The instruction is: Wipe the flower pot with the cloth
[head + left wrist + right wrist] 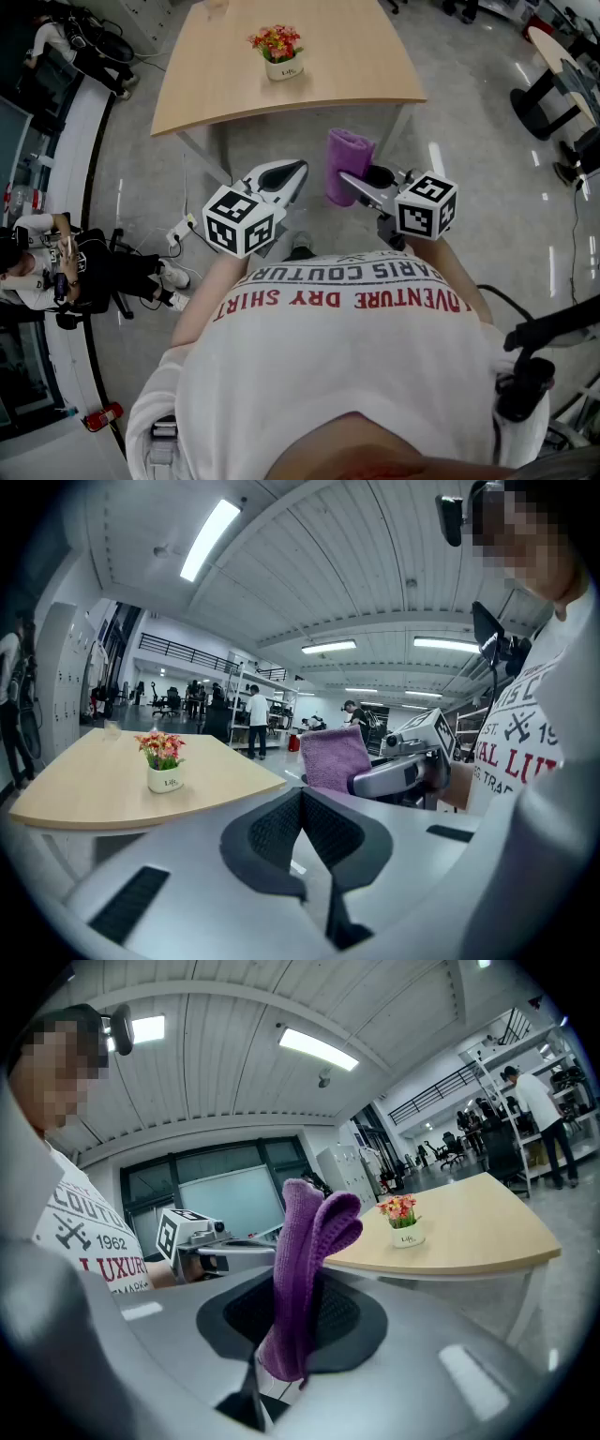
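A small white flower pot [283, 68] with red and yellow flowers stands near the middle of a light wooden table [216, 89]; it also shows in the left gripper view [165, 778] and the right gripper view [406, 1237]. My right gripper [349, 180] is shut on a folded purple cloth [347, 165], which stands up between its jaws [305, 1269]. My left gripper [292, 173] is shut with nothing in it [302, 794]. Both grippers hang in the air in front of the table's near edge, well short of the pot.
The table stands on a grey polished floor [469, 131]. A person [66, 267] sits at the left by a white counter. A black chair base [544, 103] is at the right. People and shelves fill the far background [253, 719].
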A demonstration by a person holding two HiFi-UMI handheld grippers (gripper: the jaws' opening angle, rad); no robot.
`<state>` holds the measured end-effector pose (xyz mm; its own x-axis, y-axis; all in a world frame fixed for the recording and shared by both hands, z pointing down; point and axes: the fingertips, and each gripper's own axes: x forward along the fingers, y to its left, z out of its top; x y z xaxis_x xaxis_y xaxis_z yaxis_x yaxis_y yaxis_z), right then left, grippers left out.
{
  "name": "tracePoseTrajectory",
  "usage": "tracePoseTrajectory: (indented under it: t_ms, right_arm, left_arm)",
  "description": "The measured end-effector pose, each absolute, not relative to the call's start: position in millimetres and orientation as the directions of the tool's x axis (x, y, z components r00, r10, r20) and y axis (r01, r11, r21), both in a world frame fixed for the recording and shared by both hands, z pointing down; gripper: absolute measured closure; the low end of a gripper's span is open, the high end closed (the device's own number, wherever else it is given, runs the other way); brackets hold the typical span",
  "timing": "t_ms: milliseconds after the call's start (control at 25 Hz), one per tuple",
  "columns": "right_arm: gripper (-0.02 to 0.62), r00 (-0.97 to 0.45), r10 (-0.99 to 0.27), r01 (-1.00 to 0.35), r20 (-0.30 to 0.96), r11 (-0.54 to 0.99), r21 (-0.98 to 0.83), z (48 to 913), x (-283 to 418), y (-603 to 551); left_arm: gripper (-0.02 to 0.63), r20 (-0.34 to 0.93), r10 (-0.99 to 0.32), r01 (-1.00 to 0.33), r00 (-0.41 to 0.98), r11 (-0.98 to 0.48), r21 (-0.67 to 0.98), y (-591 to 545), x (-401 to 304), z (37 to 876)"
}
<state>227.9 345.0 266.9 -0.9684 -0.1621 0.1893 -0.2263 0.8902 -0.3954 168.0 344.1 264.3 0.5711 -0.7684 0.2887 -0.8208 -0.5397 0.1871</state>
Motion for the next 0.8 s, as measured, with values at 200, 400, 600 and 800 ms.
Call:
tracePoseTrajectory:
  t_ms: [200,400,600,800]
  right_arm:
    - [0.528,-0.969,-0.16,-0.223,0.186,0.89,-0.397,267.0,227.6,344.5]
    - [0.528,-0.97,-0.159,-0.221,0.182,0.89,-0.4,265.7,227.5,343.4]
    - [0.527,-0.973,-0.149,-0.21,0.179,0.89,-0.405,266.1,228.2,345.2]
    - [0.526,-0.976,-0.137,-0.195,0.169,0.895,-0.4,267.7,228.0,345.5]
  left_arm:
    - [0.604,0.283,-0.775,-0.825,0.565,-0.535,0.183,343.9,166.5,263.7]
    - [0.604,0.285,-0.773,-0.824,0.566,-0.528,0.204,343.2,164.8,263.6]
    - [0.604,0.291,-0.769,-0.822,0.569,-0.533,0.2,344.1,166.8,265.0]
    - [0.604,0.293,-0.771,-0.825,0.566,-0.531,0.194,340.0,166.9,266.1]
